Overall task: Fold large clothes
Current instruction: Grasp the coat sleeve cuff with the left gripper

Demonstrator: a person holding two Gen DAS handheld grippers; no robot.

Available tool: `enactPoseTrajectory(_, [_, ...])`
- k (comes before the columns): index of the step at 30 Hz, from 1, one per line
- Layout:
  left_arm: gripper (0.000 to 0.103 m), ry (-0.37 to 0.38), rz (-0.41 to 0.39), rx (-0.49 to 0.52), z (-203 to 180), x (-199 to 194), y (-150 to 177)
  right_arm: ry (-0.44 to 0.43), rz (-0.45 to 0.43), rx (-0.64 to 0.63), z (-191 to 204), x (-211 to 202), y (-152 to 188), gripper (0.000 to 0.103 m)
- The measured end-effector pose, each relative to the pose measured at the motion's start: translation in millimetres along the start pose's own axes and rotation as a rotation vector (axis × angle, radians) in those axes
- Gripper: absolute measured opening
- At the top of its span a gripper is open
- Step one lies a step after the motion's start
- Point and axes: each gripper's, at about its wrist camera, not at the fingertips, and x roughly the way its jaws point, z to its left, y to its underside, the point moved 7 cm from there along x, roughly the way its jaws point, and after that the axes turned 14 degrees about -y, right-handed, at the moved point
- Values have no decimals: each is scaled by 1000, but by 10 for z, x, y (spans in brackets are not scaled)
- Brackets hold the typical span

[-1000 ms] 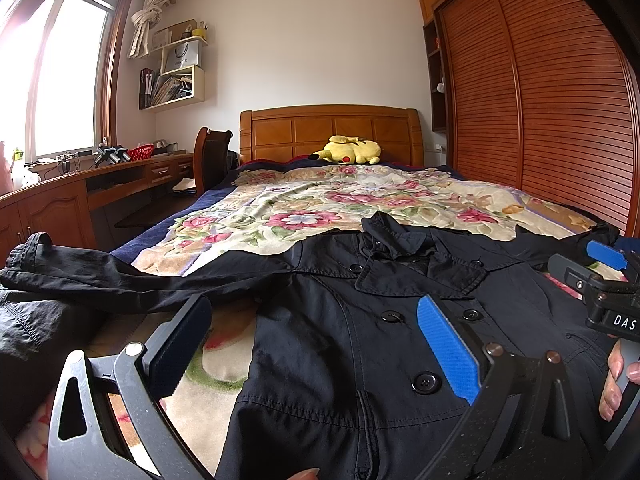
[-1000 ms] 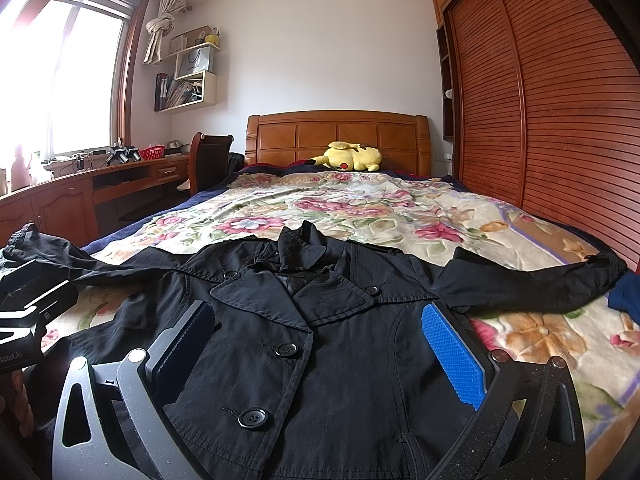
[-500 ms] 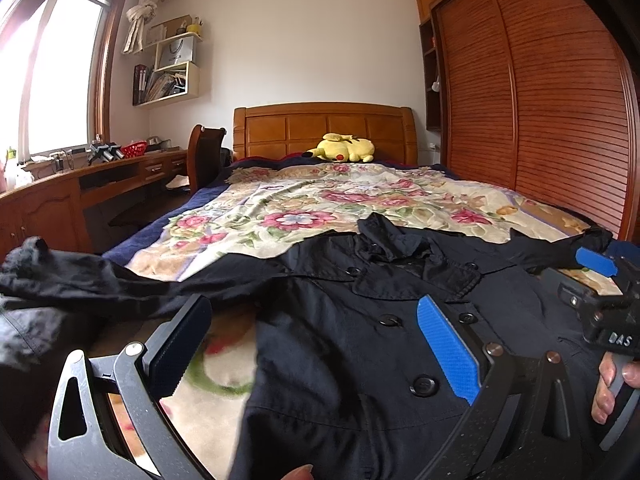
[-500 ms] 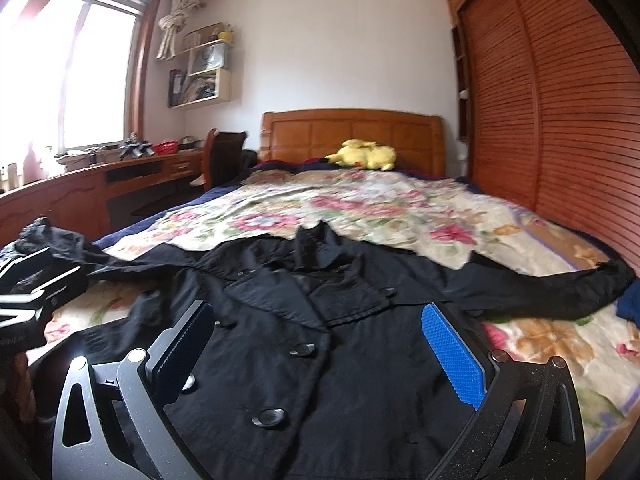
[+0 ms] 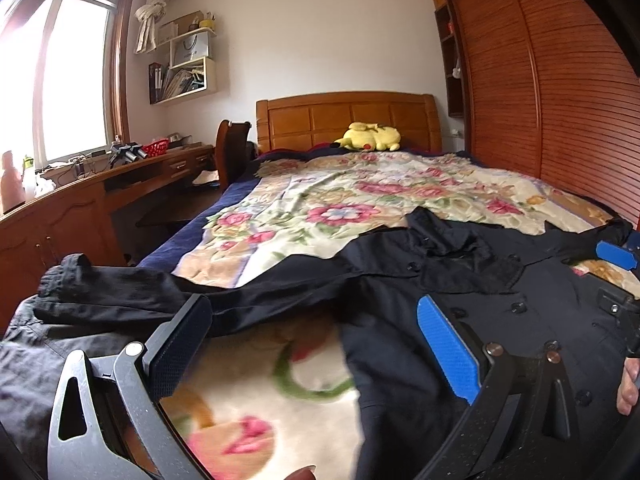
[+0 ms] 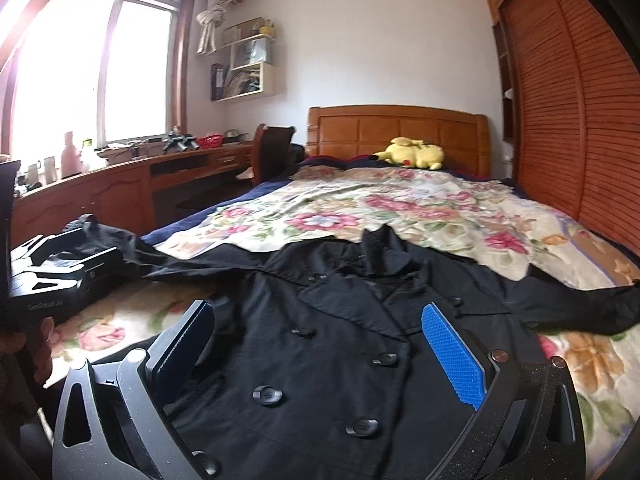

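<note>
A black double-breasted coat [image 6: 340, 344] lies face up and spread out on the floral bedspread [image 6: 400, 208], collar toward the headboard. Its left sleeve [image 5: 120, 296] stretches out to the bed's left edge, and its right sleeve [image 6: 580, 308] lies out to the right. My left gripper [image 5: 312, 308] hovers open over the gap between the left sleeve and the coat's body, holding nothing. My right gripper [image 6: 316, 312] hovers open above the coat's buttoned front, also holding nothing. Each gripper shows at the edge of the other's view, the left gripper [image 6: 52, 276] with a hand on its handle.
A yellow plush toy [image 6: 416, 154] rests by the wooden headboard [image 6: 400, 128]. A wooden desk [image 5: 100, 196] and chair [image 5: 232, 148] run along the left under the window. A slatted wardrobe [image 5: 560, 100] lines the right wall. Dark cloth [image 5: 36, 360] bunches at the bed's near left corner.
Both grippers have shifted left and stayed open. The left one moved from over the coat's front to over the gap beside the left sleeve. The coat has not been taken hold of.
</note>
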Motion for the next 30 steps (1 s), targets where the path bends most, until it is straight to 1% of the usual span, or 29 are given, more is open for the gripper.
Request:
enactPoseTrajectory(4, [103,-2,28,27,202,66,-2,-23,21,-19,90,109,-10,103])
enactPoseTrajectory(7, [103,-20,31,63,367,98,-15,-41,39,-27,156,176,-13,103])
enactPoseTrajectory(10, [103,-20,47,83,521,163,-9,-64,51,-31,205,246,-59,103])
enactPoseTrajectory(15, [103,-32,80,113,789,280,48,-104,51,-35,325,298,-167,103])
enactPoseTrajectory(18, [103,-27,108,106,954,384,87,-166,56,0,364,333,-193,103])
enactPoseTrajectory(20, [103,-22,132,93,1084,468,108,-186,57,4,374,340,-222,103])
enactPoseTrajectory(23, [102,-28,167,83,1263,580,158,-170,57,-29,348,356,-217,103])
enactPoseTrajectory(25, [100,-32,194,76,1420,678,177,-168,72,-33,340,392,-148,103])
enactPoseTrajectory(30, [93,-56,248,55,1806,881,177,-173,149,-45,314,533,35,103])
